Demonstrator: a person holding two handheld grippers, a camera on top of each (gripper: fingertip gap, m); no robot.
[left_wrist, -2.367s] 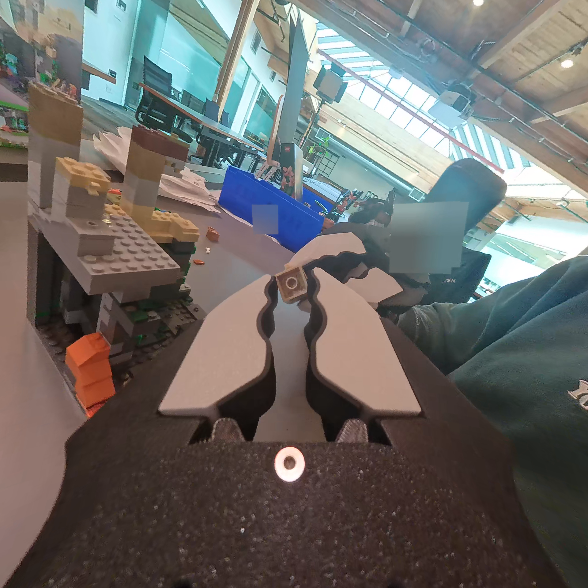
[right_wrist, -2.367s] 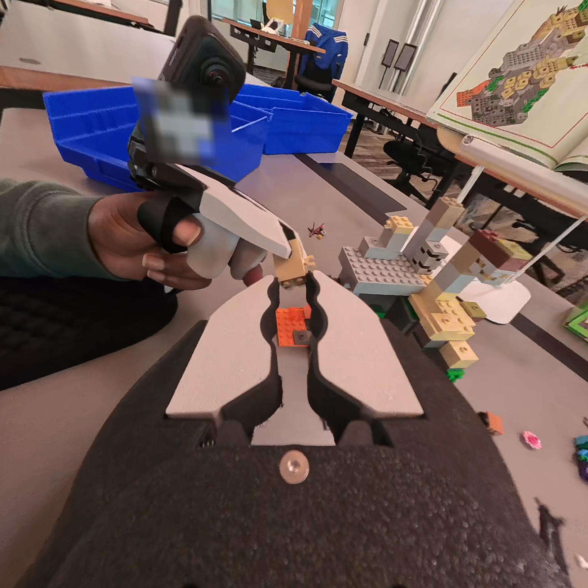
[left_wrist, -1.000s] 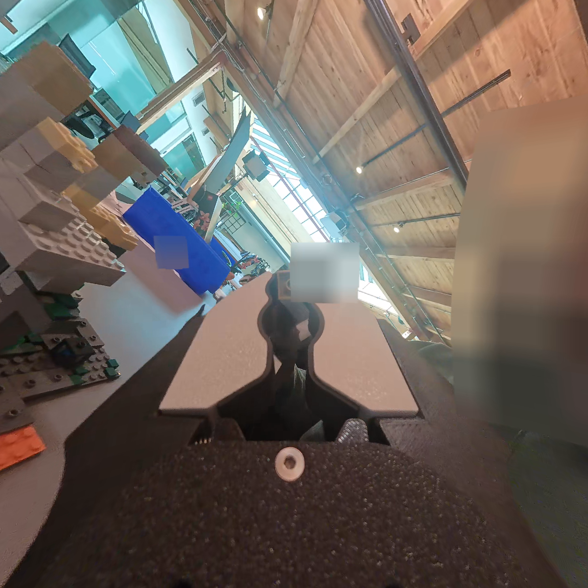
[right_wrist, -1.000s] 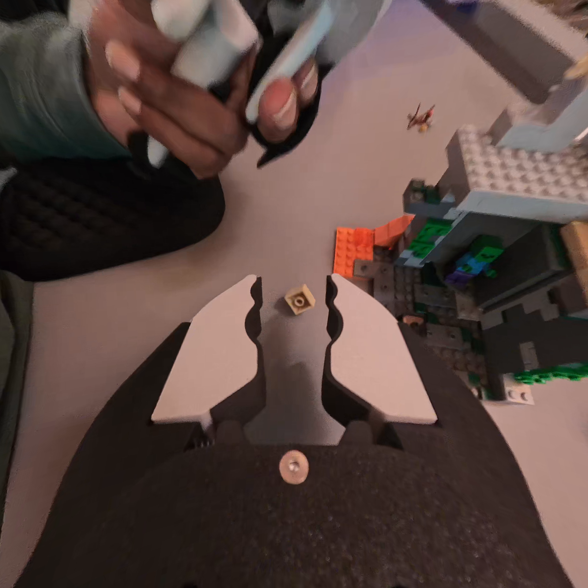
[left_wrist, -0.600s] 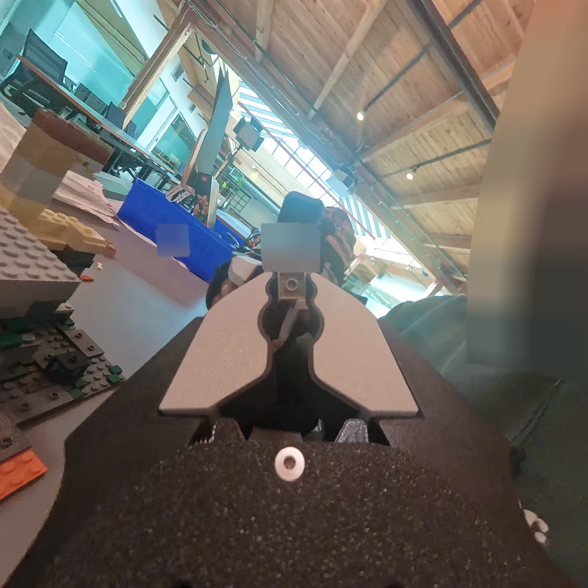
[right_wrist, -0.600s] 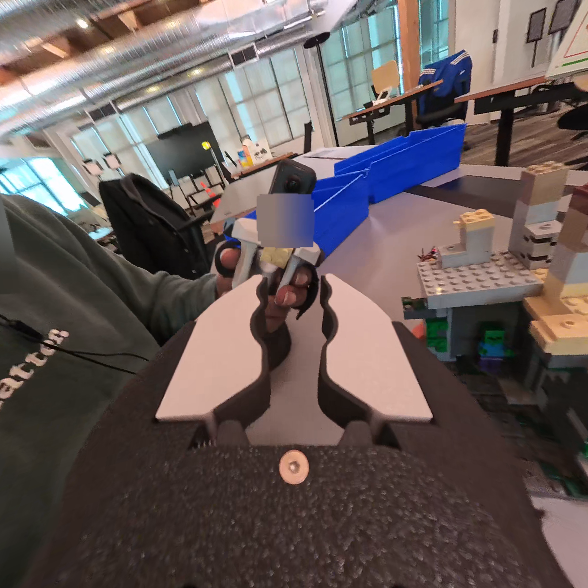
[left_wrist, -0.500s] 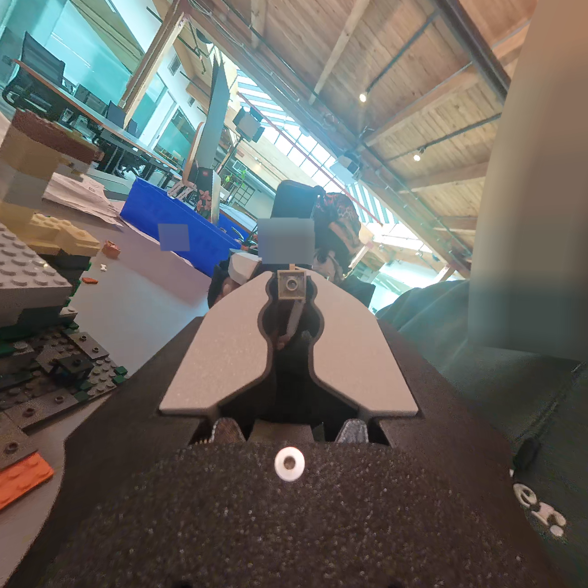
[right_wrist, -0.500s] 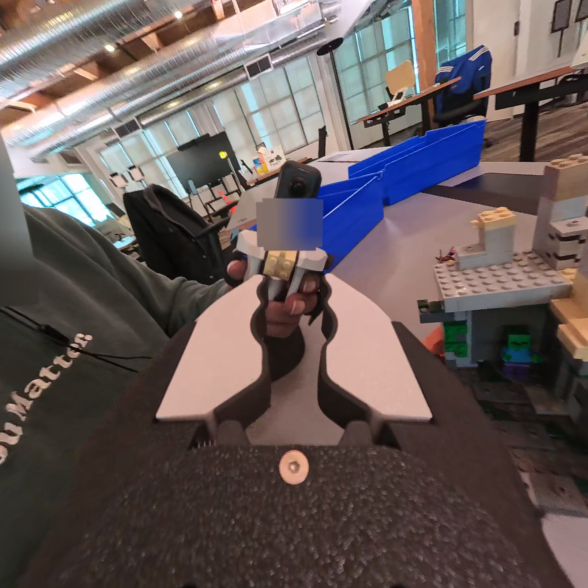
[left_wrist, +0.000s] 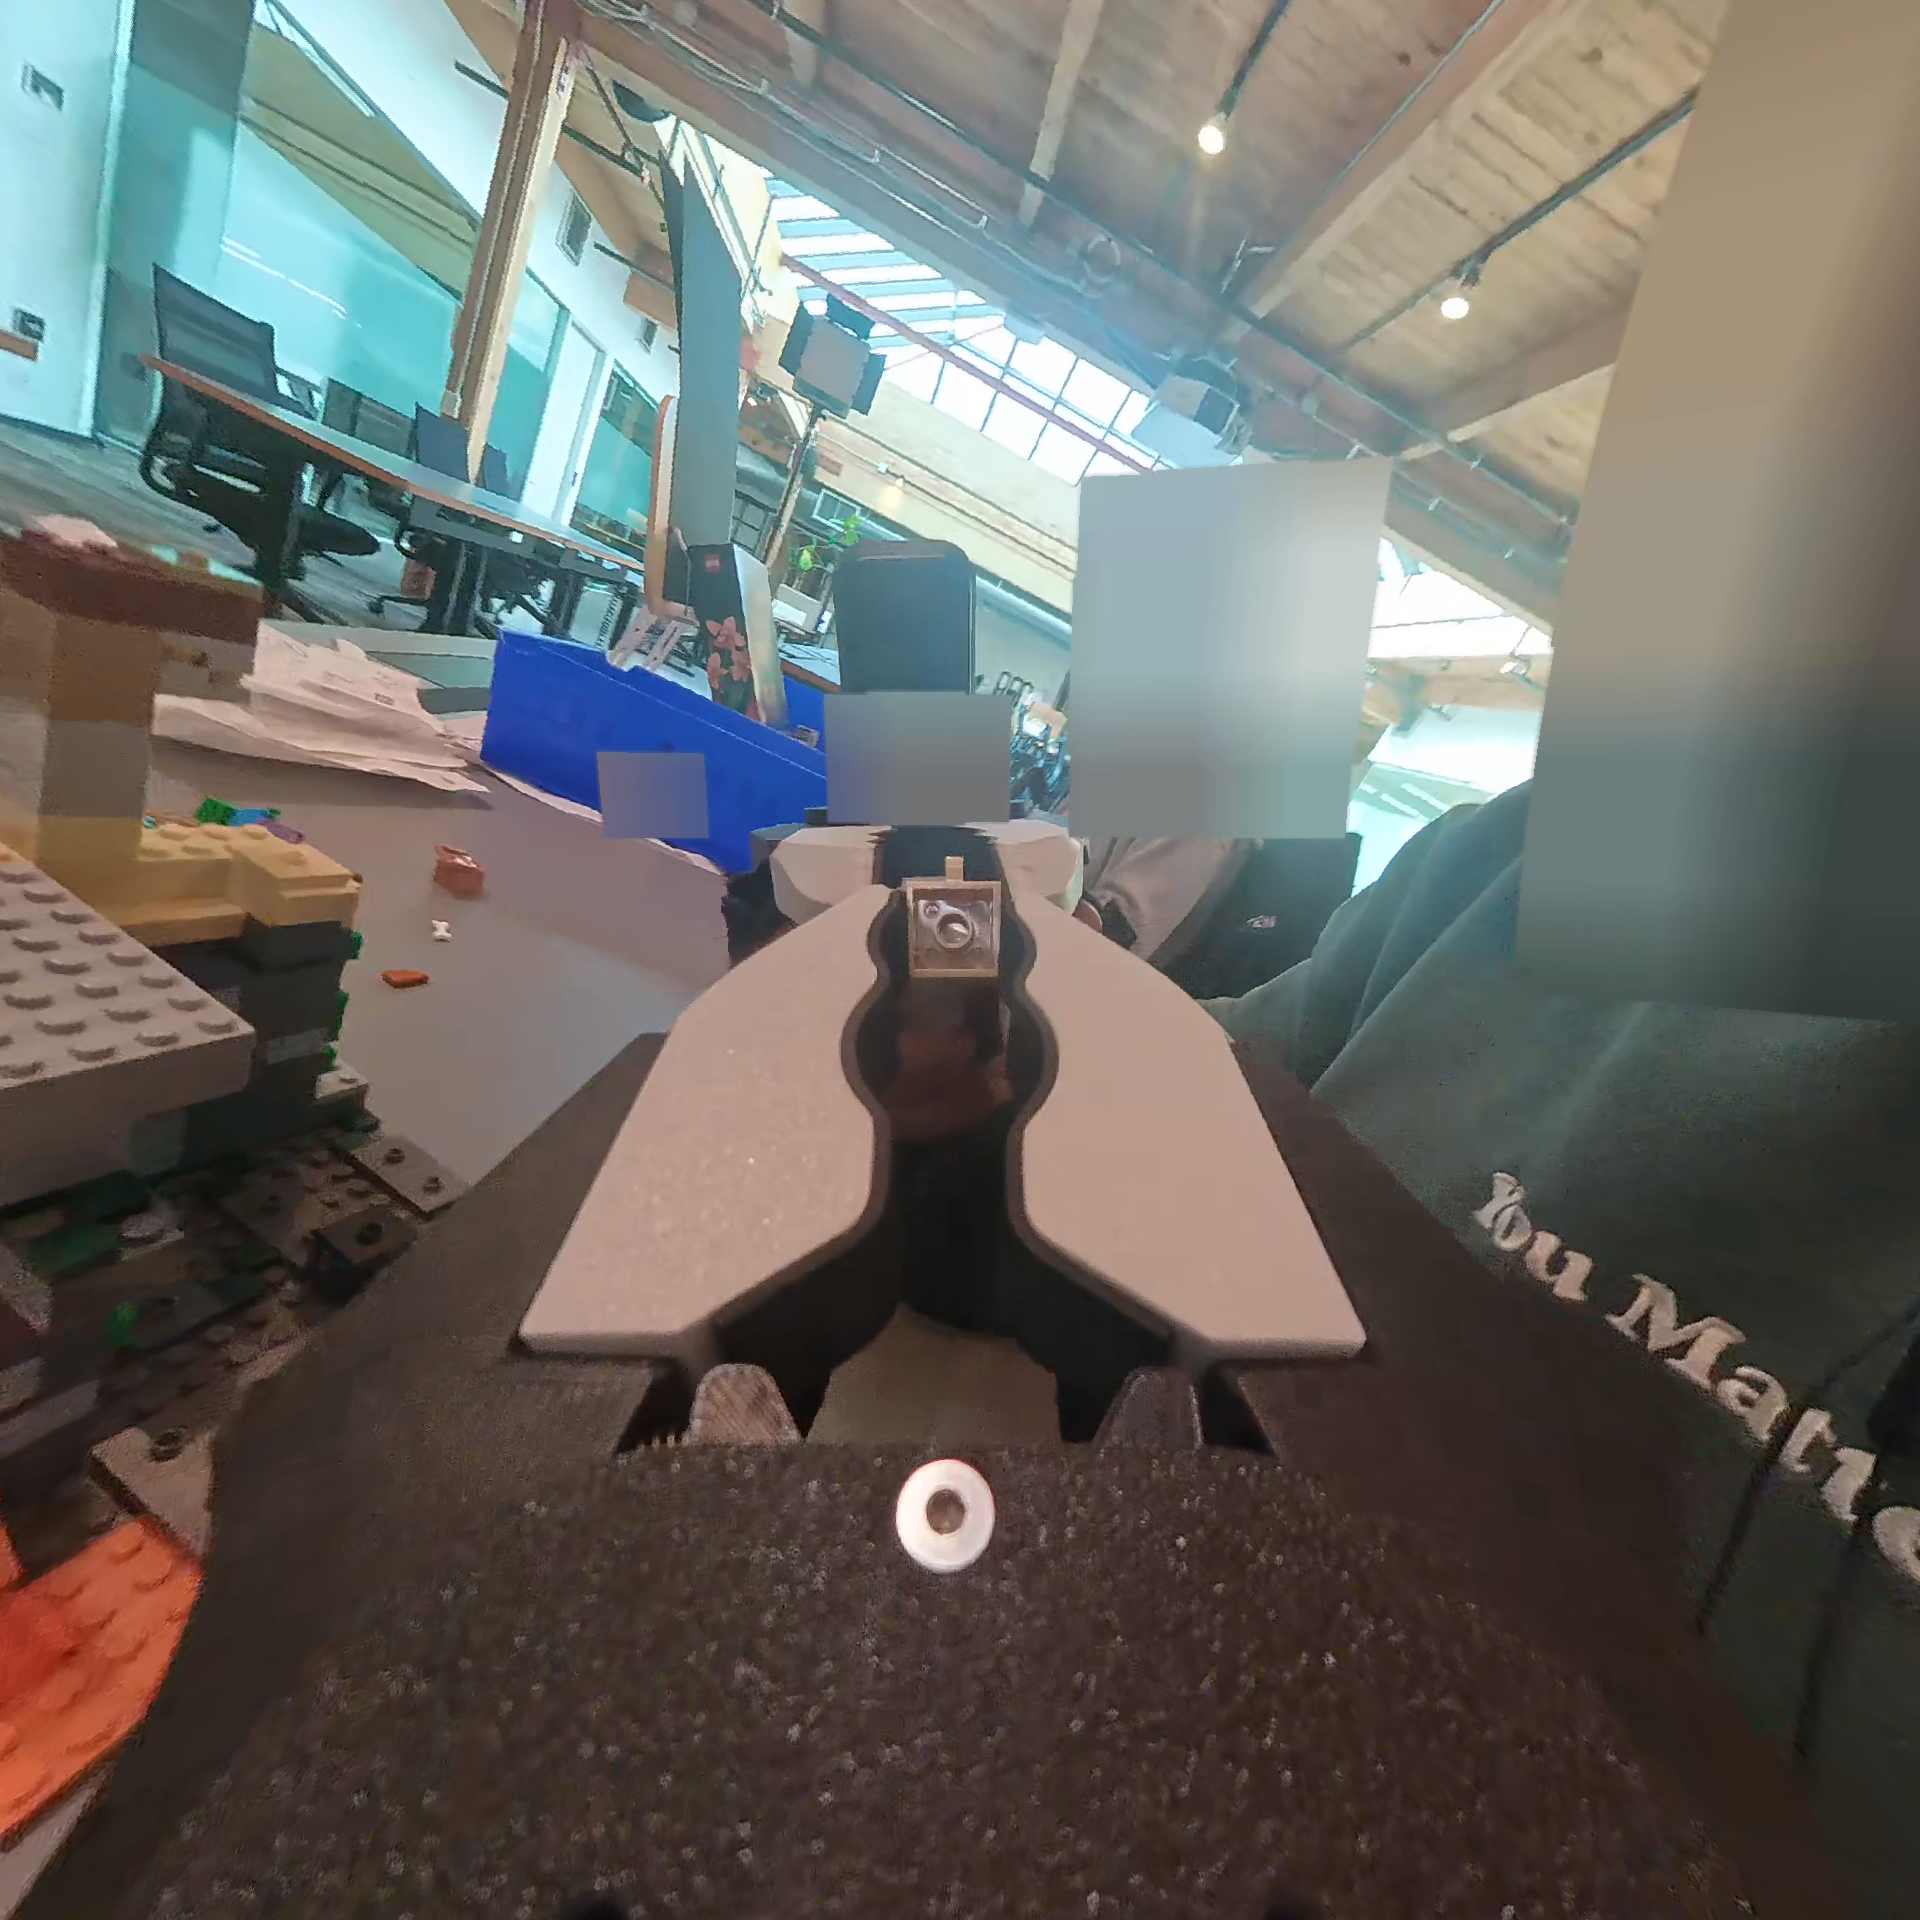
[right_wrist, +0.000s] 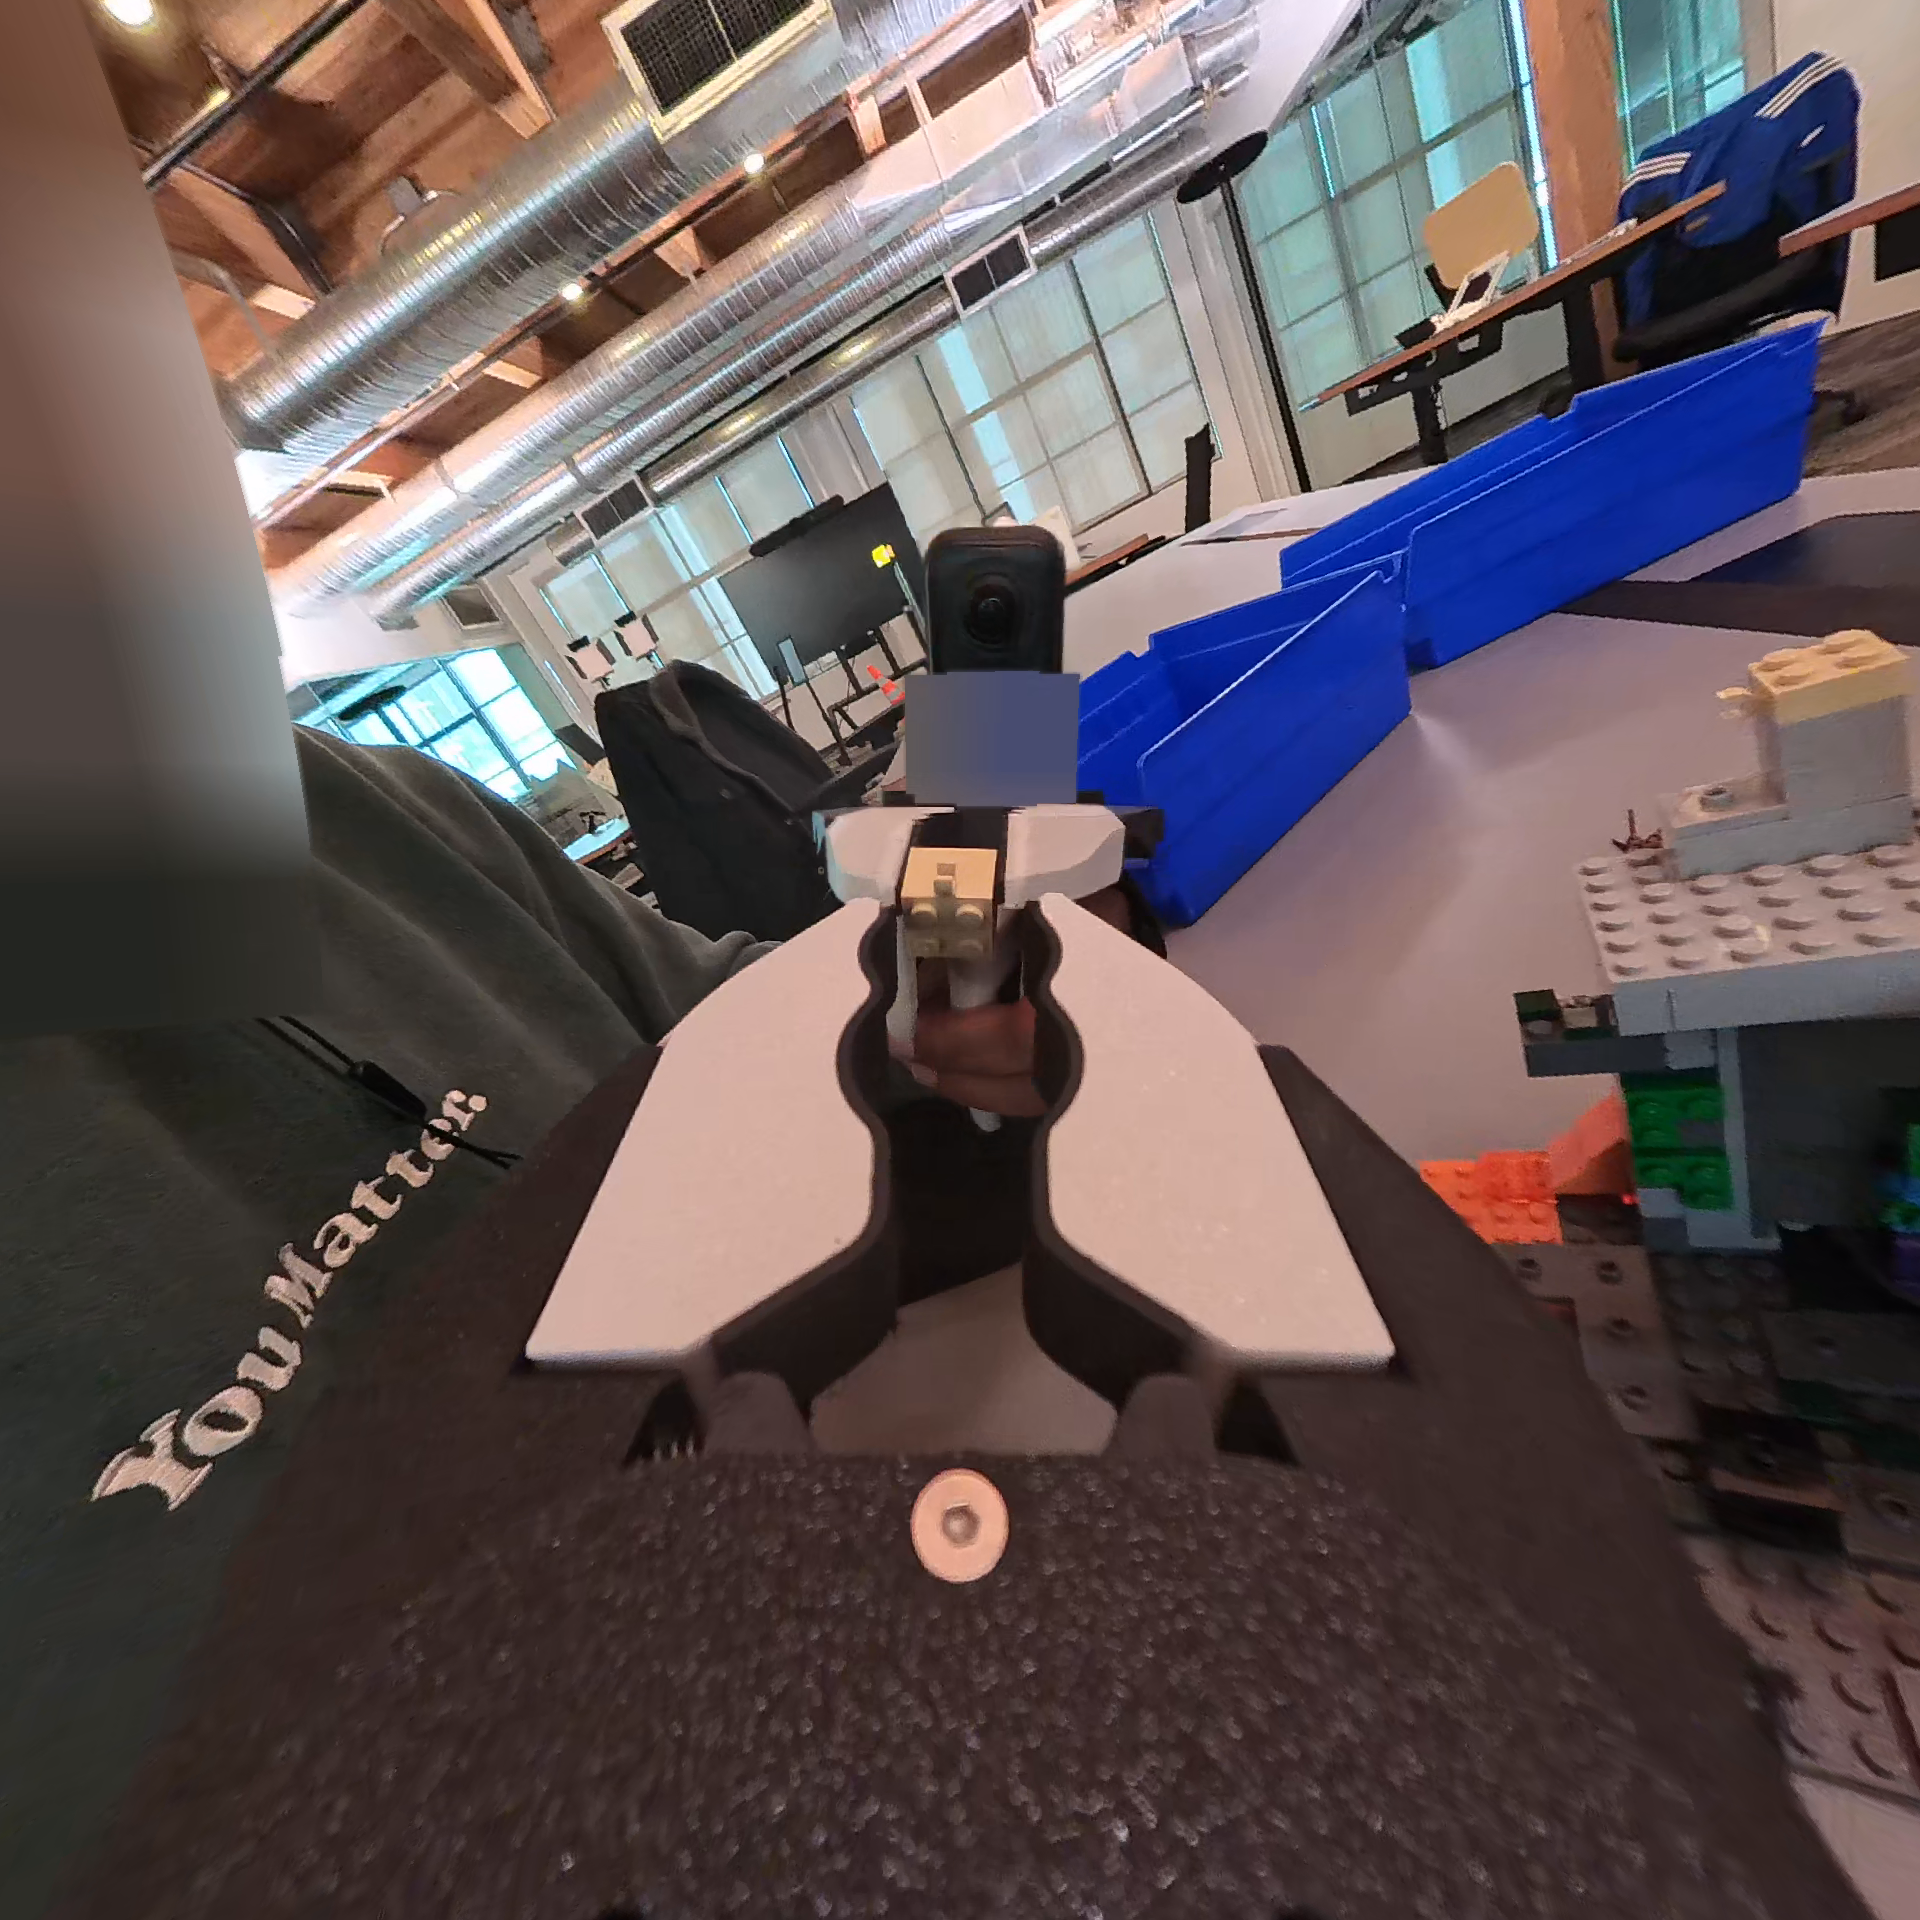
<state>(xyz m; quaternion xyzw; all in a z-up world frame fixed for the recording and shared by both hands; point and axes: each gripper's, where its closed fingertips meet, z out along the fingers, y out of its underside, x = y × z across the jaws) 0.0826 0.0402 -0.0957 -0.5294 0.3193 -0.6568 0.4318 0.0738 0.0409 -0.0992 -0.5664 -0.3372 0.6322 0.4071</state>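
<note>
- 2 tongs, facing each other tip to tip above the bench (left_wrist: 540, 997).
- 1 tan brick (left_wrist: 951, 928), small and square; in the right wrist view its 4 studs show.
- Left tongs (left_wrist: 951, 940): nearly closed, tips clamped on the tan brick's 2 sides.
- Right tongs (right_wrist: 954, 935): slightly parted, tips just beside the same brick (right_wrist: 948, 902); whether they touch it cannot be told.
- 1 brick model (right_wrist: 1756, 977), grey platform with tan blocks on top, on the bench right of the right tongs.
- 1 orange plate (right_wrist: 1491, 1195) at the model's base.
- 2 blue bins (right_wrist: 1268, 727) beyond the left tongs.
</note>
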